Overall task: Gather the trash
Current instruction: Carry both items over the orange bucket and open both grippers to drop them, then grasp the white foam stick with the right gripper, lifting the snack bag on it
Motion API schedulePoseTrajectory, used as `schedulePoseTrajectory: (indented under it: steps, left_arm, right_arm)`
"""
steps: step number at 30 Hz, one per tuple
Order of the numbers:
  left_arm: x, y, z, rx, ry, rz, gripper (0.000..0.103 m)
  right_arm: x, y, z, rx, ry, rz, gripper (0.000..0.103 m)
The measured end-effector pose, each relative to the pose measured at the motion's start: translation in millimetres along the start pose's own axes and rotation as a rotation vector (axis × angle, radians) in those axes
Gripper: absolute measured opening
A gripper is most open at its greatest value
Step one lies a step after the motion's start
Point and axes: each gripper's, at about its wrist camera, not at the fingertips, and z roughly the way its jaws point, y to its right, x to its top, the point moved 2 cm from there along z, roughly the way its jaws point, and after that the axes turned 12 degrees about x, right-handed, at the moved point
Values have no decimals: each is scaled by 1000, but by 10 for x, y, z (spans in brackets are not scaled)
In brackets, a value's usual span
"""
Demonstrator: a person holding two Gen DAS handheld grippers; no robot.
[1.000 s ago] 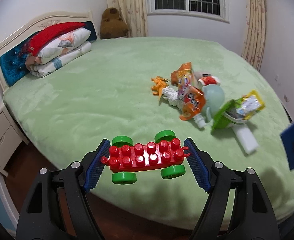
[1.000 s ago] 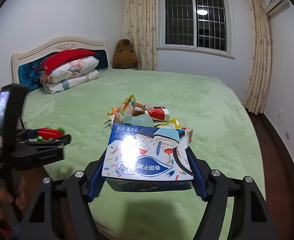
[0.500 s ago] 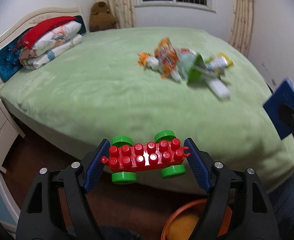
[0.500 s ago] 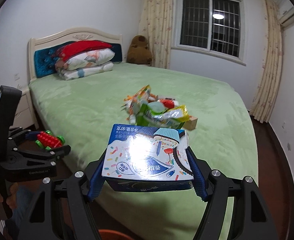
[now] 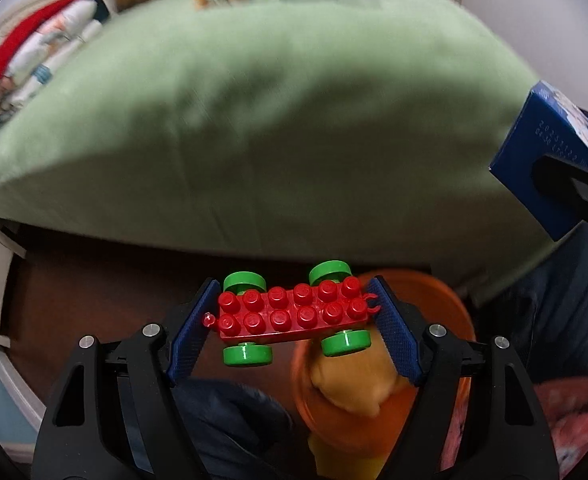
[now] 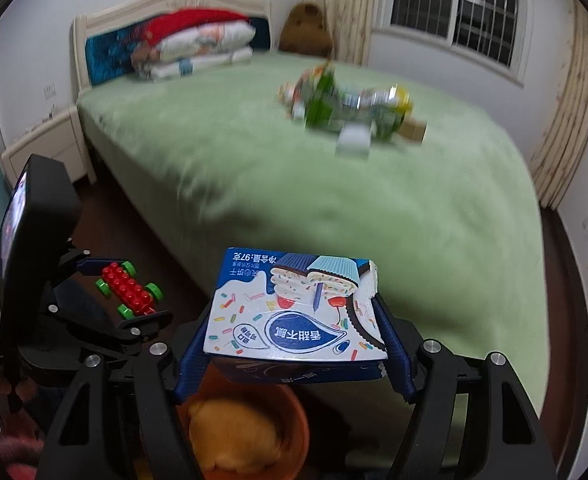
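My left gripper (image 5: 292, 316) is shut on a red toy brick car with green wheels (image 5: 294, 312), held above the floor beside an orange bin (image 5: 449, 308). The car also shows in the right wrist view (image 6: 128, 288). My right gripper (image 6: 294, 332) is shut on a blue and white snack box (image 6: 294, 308), held over the orange bin (image 6: 297, 412), which has a yellow-orange lump (image 6: 230, 428) inside. The box shows at the right edge of the left wrist view (image 5: 549, 160). A pile of wrappers and cartons (image 6: 345, 104) lies on the green bed (image 6: 294, 184).
The bed's foot edge hangs just ahead of both grippers. Folded bedding (image 6: 198, 48) lies at the headboard, with a brown plush toy (image 6: 307, 28) beside it. A white nightstand (image 6: 42, 148) stands at the left. Dark wooden floor (image 5: 94, 280) lies below. The person's legs (image 5: 553, 300) are at the right.
Both grippers have pulled back from the bed and tilted down. The orange bin has come fully into view under them. The trash pile now sits farther away. Both grips are unchanged.
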Motion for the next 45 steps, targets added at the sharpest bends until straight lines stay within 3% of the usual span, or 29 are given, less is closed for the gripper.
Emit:
schedulePoseTrajectory:
  steps: [12,22,26,32,45]
  left_arm:
    - [-506,397,765,-86,-327,149,74]
    - [-712,611,1273,-84,-494,248,74]
    - [-732,714,1301,-43,-465,317,75]
    - [-764,772,1237,-14,-450,355,77]
    - [-698,724,1147,-7,-422,353,80]
  right_arm:
    - [-775,97,710,66,-389,101,71]
    - [-976,176,1123,53,-530,140,71]
    - [-973,175,1200,47,-561,158,73]
    - [-824,312,1153,25,-522,194,87]
    - [-944,411,1122,19,-482,212,87]
